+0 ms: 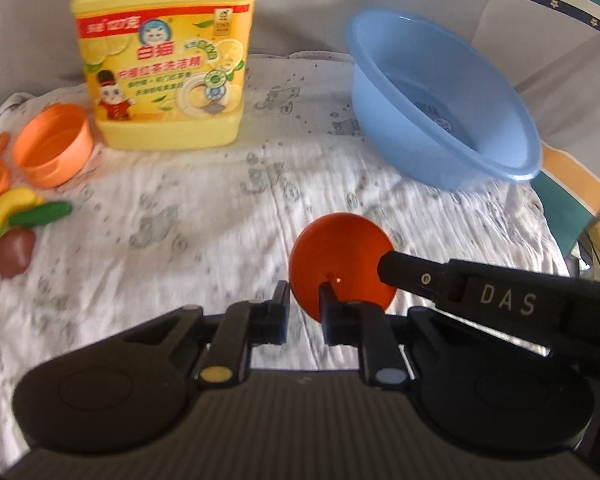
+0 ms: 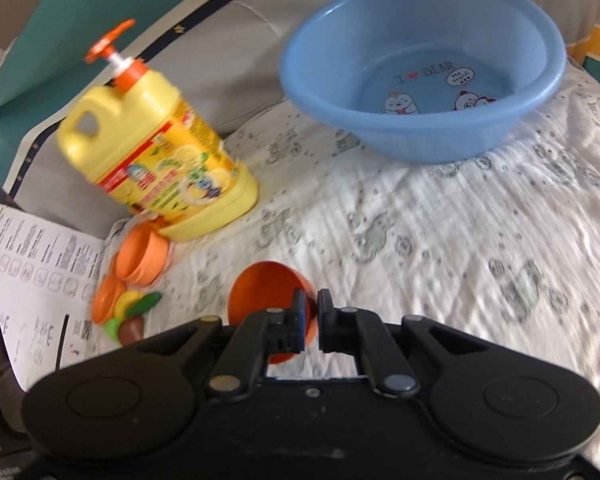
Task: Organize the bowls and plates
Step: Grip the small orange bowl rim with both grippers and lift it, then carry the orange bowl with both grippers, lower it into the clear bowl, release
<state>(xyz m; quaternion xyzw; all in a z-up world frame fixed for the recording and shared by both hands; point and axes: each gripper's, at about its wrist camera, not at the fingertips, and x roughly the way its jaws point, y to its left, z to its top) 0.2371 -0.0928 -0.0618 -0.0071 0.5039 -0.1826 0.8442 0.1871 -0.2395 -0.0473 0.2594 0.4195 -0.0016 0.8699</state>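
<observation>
A small red-orange toy bowl is held off the white cloth, its underside facing the left wrist camera. My right gripper is shut on its rim; the bowl's inside shows in the right wrist view. The right gripper's finger reaches in from the right in the left wrist view. My left gripper sits just below the bowl with its jaws apart, and the bowl's edge is between or just behind them. A light orange bowl lies on its side at the left, also seen in the right wrist view.
A yellow dish soap jug stands at the back. A blue basin sits at the back right, tilted. Toy food and an orange plate piece lie at the left. A printed paper sheet lies beside the cloth.
</observation>
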